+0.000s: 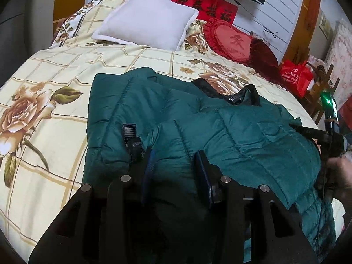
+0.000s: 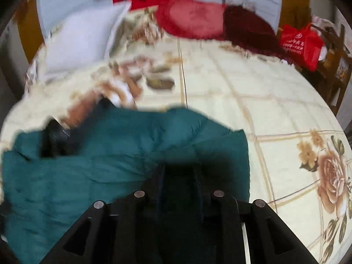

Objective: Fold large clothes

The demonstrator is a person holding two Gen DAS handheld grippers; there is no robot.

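A dark teal quilted jacket (image 1: 220, 132) lies on the floral bed cover (image 1: 55, 88), its black collar (image 1: 239, 96) toward the pillows. My left gripper (image 1: 176, 160) has its two fingers pressed around a thick fold of the jacket near its lower edge. A black strap tab (image 1: 132, 140) sticks up just left of the fingers. In the blurred right wrist view the jacket (image 2: 99, 165) fills the lower left. My right gripper (image 2: 178, 176) is closed on its right-hand edge. The right gripper's body shows at the right edge of the left wrist view (image 1: 330, 136).
A white pillow (image 1: 147, 24) and a red heart cushion (image 1: 231, 41) lie at the head of the bed. A red bag (image 1: 297, 77) sits on a wooden chair past the bed's right side. Bare bed cover (image 2: 275, 110) lies to the right of the jacket.
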